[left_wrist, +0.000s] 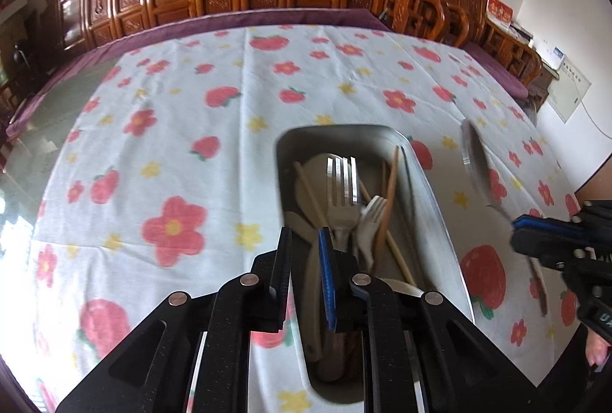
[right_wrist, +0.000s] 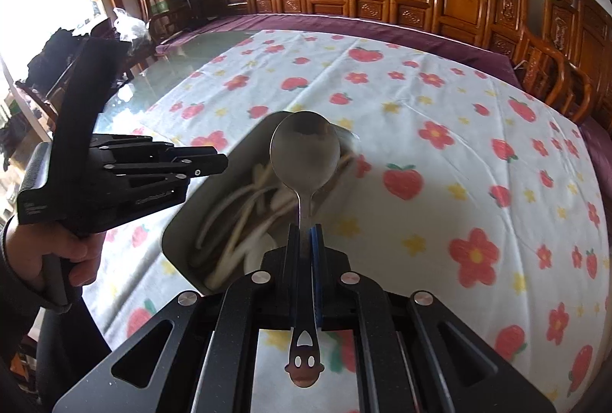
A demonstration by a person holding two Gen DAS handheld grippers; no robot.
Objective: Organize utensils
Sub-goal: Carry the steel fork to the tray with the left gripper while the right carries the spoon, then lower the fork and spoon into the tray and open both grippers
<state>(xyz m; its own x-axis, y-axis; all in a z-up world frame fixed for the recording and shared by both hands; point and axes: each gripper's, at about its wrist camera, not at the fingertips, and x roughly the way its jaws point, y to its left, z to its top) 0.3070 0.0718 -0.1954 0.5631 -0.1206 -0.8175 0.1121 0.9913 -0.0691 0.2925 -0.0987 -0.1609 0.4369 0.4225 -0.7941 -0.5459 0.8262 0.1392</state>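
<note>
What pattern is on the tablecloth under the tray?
White tablecloth printed with red flowers, strawberries and small yellow stars; clearest in the right wrist view.

One metal tray (left_wrist: 428, 183) sits on the flowered tablecloth (left_wrist: 172, 145), toward its right edge. Inside it lie two forks, one of metal (left_wrist: 341, 179) and one pale plastic (left_wrist: 370, 218), plus one pale plastic spoon (left_wrist: 315, 170). Several wooden chopsticks (left_wrist: 390, 199) also lie in the tray, at least three, though blur prevents an exact count. One metal spoon (right_wrist: 305, 155) is outside the tray, above it. Two grippers are in view, one left (left_wrist: 306, 244) and one right (right_wrist: 305, 241).
</note>
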